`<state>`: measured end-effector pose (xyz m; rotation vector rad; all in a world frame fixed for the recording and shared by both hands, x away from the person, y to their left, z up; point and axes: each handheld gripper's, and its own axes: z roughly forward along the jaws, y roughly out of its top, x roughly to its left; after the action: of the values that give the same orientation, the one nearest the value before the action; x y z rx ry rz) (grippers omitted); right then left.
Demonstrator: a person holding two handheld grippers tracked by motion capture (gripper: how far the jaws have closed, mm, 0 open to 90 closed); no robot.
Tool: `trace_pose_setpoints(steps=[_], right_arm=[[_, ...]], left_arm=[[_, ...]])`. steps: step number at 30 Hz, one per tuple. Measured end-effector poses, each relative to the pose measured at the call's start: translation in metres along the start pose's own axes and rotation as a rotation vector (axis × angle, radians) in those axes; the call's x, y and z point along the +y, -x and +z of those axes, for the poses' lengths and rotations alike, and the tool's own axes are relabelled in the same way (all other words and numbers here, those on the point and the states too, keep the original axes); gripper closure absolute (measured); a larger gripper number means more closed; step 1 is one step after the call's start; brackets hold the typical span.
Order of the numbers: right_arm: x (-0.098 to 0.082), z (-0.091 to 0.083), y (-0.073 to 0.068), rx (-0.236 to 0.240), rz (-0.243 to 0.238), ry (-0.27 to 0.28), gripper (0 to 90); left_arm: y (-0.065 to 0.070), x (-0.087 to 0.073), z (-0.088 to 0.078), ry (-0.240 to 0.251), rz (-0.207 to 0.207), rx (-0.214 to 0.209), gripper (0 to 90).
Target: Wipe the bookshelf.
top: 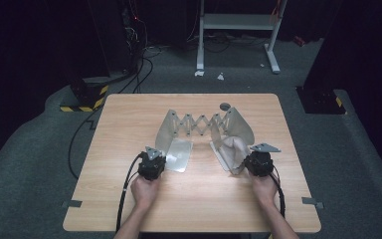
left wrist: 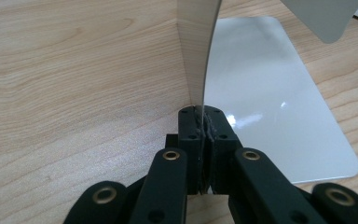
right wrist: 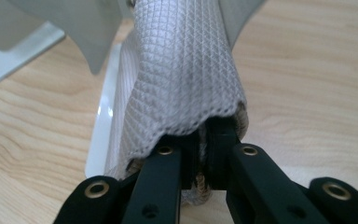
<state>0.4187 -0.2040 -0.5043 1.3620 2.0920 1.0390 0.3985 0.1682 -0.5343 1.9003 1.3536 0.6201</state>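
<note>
folding board gripped at both flaps, cloth loaded
left fingers clamped its upright flap, right fingers pinched cloth; next, swing flaps inward

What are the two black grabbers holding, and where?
Left gripper pinches the upright grey panel's bottom corner. Right gripper pinches the grey cloth's near edge.

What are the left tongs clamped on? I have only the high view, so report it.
Observer: The left tongs are shut on the bottom corner of the upright metal panel, thin edge between the pads.
Operator: Now report the right side.
Observer: The right tongs are shut on the grey waffle-weave cloth; its wavy hem hangs over their tips. I cannot tell whether metal is pinched with it.
</note>
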Motion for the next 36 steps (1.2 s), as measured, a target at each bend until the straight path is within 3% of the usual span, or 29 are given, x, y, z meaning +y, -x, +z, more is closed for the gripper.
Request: trace_pose_setpoints(steps=[22, 36], right_arm=[[0.027, -0.036, 0.000, -0.005, -0.014, 0.124, 85.6], [0.052, -0.056, 0.002, -0.018, -0.037, 0.164, 85.6]], left_arm=[[0.000, 0.000, 0.000, -0.002, -0.005, -0.005, 86.1], [0.001, 0.000, 0.000, -0.001, 0.002, 0.003, 85.8]])
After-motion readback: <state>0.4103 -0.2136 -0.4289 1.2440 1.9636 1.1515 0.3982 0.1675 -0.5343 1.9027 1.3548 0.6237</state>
